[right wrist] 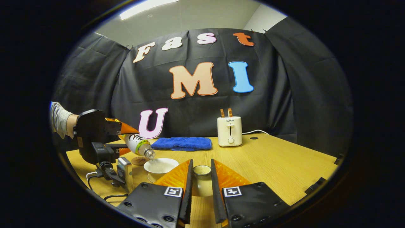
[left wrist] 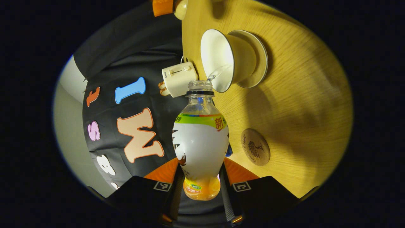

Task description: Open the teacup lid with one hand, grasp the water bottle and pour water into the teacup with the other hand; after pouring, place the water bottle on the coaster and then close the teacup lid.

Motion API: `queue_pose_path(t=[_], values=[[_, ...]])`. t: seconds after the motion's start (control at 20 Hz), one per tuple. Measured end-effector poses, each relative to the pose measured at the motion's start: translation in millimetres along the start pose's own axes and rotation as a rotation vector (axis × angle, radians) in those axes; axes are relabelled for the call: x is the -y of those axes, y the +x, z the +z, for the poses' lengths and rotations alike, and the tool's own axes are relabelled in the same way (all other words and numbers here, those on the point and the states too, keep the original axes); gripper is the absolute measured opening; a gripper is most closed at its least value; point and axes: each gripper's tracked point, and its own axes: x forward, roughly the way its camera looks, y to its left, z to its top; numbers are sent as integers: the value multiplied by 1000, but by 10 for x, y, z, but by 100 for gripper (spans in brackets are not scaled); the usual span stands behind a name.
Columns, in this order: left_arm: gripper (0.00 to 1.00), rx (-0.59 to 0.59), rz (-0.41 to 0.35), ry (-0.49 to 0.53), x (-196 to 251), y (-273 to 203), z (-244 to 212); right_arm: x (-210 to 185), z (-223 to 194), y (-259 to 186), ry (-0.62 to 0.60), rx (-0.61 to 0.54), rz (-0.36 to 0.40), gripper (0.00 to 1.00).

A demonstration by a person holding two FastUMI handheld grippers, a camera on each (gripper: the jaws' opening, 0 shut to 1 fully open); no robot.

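Note:
My left gripper is shut on the water bottle, which has no cap and is tipped over. Its mouth sits at the rim of the white teacup, and a thin stream of water runs in. The cup stands open on its saucer. In the right gripper view the same bottle slants down over the teacup. My right gripper is shut on the cream teacup lid, held above the table to the cup's right. The round wooden coaster lies beside the cup.
A cream toaster stands at the back of the wooden table, with a blue cloth to its left. A gloved hand holds the left gripper. Cables trail near the table's front left edge.

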Motion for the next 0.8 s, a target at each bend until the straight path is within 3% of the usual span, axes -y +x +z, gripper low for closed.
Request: queue_pose_path(t=[0.8], values=[[55, 12, 57, 184, -142, -73, 48, -87, 18, -6, -43, 17, 17, 31]])
